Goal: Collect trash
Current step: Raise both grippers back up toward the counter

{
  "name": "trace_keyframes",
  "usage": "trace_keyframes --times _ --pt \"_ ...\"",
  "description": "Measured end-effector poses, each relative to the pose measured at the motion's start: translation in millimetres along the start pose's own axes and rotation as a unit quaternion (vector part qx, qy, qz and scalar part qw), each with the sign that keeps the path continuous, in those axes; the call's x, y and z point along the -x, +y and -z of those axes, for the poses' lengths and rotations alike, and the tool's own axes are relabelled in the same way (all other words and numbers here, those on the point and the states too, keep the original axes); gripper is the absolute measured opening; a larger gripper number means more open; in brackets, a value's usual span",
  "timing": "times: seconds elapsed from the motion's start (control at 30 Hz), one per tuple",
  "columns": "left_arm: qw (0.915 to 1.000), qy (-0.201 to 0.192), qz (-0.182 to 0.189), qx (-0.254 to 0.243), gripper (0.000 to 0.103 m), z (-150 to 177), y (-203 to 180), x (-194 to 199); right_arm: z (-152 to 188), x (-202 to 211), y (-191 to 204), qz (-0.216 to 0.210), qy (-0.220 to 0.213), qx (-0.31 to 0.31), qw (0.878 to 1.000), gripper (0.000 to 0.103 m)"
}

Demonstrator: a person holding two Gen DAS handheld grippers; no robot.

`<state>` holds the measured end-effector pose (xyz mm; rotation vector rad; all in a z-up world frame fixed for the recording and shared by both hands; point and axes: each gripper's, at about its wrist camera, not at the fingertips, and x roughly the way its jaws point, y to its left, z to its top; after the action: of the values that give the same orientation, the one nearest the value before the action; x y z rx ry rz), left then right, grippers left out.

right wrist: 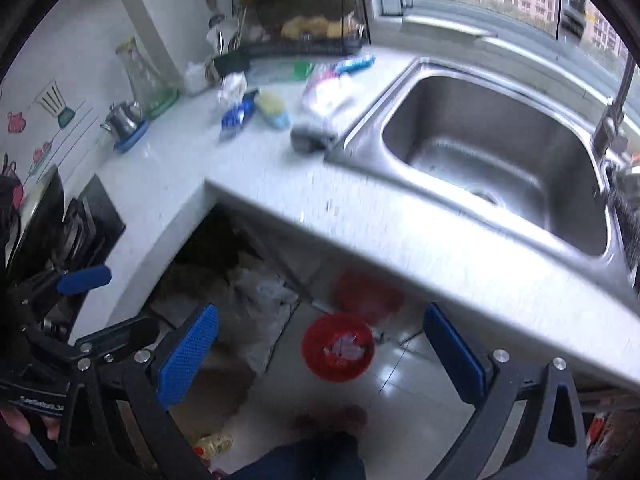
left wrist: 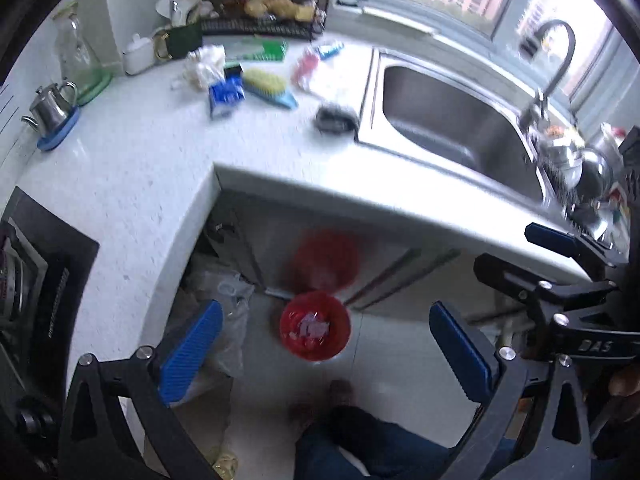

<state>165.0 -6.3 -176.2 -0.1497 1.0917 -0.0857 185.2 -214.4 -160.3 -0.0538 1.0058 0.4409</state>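
Observation:
A red bin (left wrist: 315, 325) (right wrist: 338, 346) with scraps inside stands on the floor below the counter edge. Both grippers hang above it. My left gripper (left wrist: 326, 354) is open and holds nothing. My right gripper (right wrist: 322, 354) is open too, with nothing between its blue pads (right wrist: 188, 356). On the white counter (left wrist: 132, 168) far ahead lie a crumpled white wrapper (left wrist: 206, 65) (right wrist: 233, 85), a blue packet (left wrist: 226, 94) (right wrist: 236, 115) and a pink-and-white plastic bag (left wrist: 310, 70) (right wrist: 328, 90). The other gripper shows at the side of each view.
A steel sink (left wrist: 452, 120) (right wrist: 504, 148) fills the right of the counter. A yellow brush (left wrist: 268, 86), a dark sponge (left wrist: 336, 118), a small steel teapot (left wrist: 54, 106) and a dish rack (left wrist: 260, 8) stand on the counter. A stove (left wrist: 36, 280) is at left. Plastic bags (right wrist: 264, 296) lie under the counter.

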Motion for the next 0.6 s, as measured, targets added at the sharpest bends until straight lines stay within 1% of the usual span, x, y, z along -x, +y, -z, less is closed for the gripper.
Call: trace_keyframes --times 0.07,0.1,0.17,0.27,0.33,0.4,0.5,0.6 --pt "0.9999 -0.01 0.002 0.006 0.103 -11 0 7 -14 5 4 0.011 -0.018 0.016 1.0 0.102" --pt "0.9998 -0.017 -0.006 0.009 0.103 -20 3 11 -23 9 6 0.015 -0.024 0.025 0.999 0.102" --pt "0.9995 -0.024 -0.014 0.013 0.103 -31 4 14 -37 12 11 0.016 -0.023 0.034 0.999 0.102" --pt "0.9997 -0.026 -0.003 -0.005 0.103 -54 7 18 -58 17 11 -0.012 -0.034 0.037 0.999 0.102" --pt "0.9996 -0.026 -0.009 -0.011 0.103 -62 9 18 -71 15 12 -0.017 -0.04 0.039 0.998 0.102" --pt "0.9994 -0.029 -0.015 -0.011 0.103 -77 16 15 -83 8 14 -0.02 -0.036 0.048 0.998 0.102" --pt "0.9996 -0.026 -0.006 -0.005 0.103 -97 29 6 -100 -2 16 -0.028 -0.028 0.052 0.998 0.102" --pt "0.9996 -0.021 -0.011 -0.019 0.103 -117 41 -10 -116 -18 21 -0.024 -0.021 0.056 0.998 0.102"
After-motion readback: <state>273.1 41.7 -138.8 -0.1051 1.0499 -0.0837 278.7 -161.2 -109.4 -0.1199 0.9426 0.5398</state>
